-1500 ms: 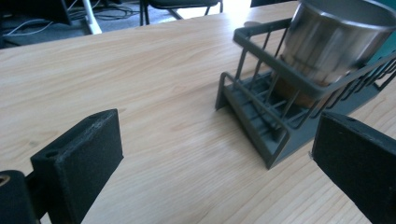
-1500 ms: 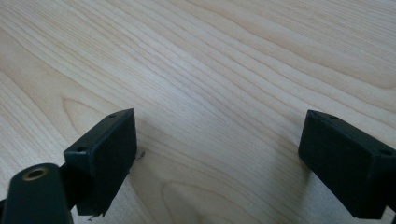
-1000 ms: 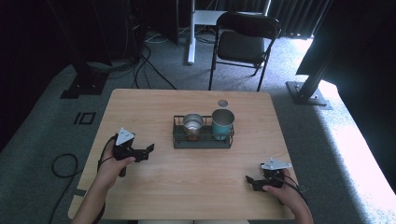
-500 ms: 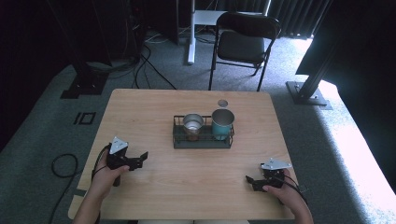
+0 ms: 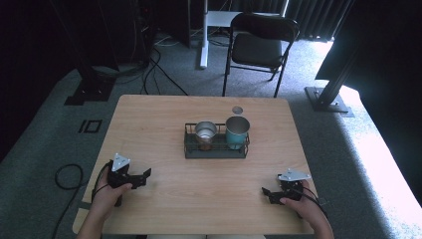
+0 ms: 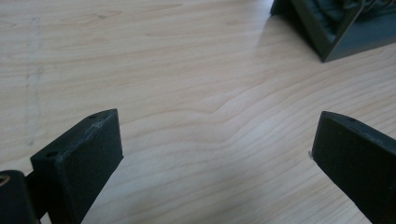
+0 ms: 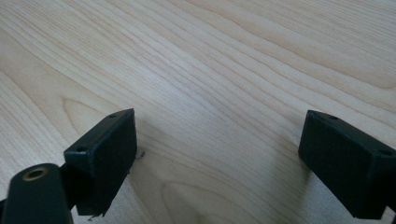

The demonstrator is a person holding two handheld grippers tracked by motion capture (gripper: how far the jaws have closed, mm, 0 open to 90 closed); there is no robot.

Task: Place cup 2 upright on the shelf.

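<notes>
A dark wire basket (image 5: 216, 149) stands at the middle of the wooden table (image 5: 149, 114). In it sit a steel cup (image 5: 205, 131) on the left and a teal tumbler (image 5: 237, 130) on the right. A small round lid (image 5: 237, 109) lies on the table behind the basket. My left gripper (image 5: 145, 176) rests low on the table near the front left, open with nothing between its jaws (image 6: 219, 149). The basket's corner (image 6: 327, 28) shows ahead of it to the right. My right gripper (image 5: 266, 193) rests near the front right, open over bare wood (image 7: 219, 154).
A black folding chair (image 5: 259, 45) stands beyond the table's far edge. Cables (image 5: 64, 174) and stand bases lie on the grey carpet to the left. A metal stand foot (image 5: 328, 97) sits at the right of the table.
My left gripper has drawn back toward the front edge of the table and come down lower. The right gripper has stayed where it was.
</notes>
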